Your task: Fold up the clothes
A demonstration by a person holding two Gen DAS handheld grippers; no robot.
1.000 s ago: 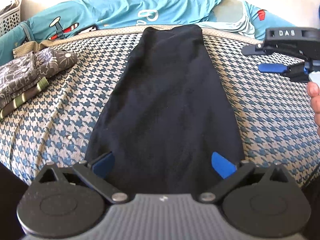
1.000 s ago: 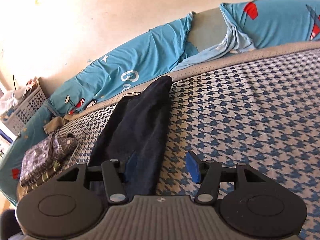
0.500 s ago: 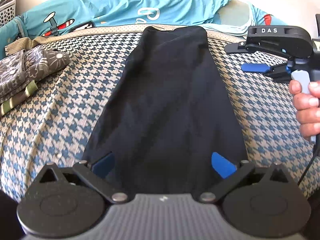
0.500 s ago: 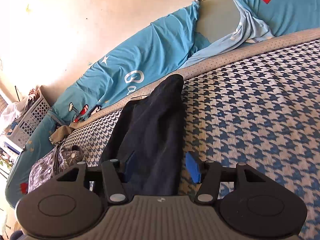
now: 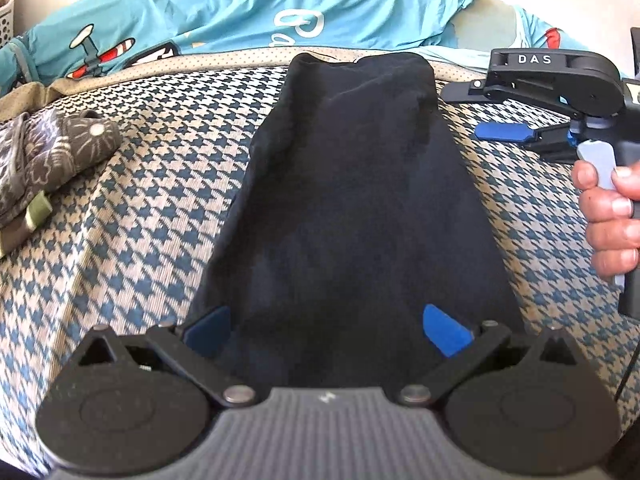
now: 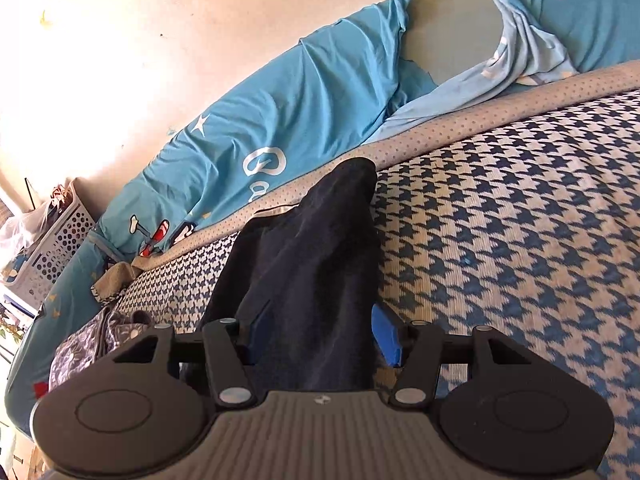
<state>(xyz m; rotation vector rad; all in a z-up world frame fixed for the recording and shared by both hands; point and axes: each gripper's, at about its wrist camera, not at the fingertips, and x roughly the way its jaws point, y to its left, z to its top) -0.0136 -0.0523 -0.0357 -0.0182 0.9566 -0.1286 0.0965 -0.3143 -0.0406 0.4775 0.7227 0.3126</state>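
Note:
A black garment (image 5: 352,208), folded into a long narrow strip, lies flat on the blue-and-cream houndstooth bed cover (image 5: 140,184). My left gripper (image 5: 326,332) hovers open over its near end, its blue fingers spread almost to the strip's two side edges. In the left wrist view my right gripper (image 5: 468,110) comes in from the right, held by a hand (image 5: 608,216), beside the garment's far right edge. In the right wrist view the right gripper (image 6: 320,334) is open, with the right edge of the garment (image 6: 304,264) lying between its fingers and no pad pressing it.
A pile of folded grey floral clothes (image 5: 52,156) rests on the cover at the left. A turquoise sheet with cartoon prints (image 5: 248,12) bunches along the far edge by the wall. A white laundry basket (image 6: 56,236) stands at the far left.
Both grippers have moved closer to the garment. The right gripper has slid left, so the garment's right edge now lies between its fingers. Neither gripper's jaws changed width.

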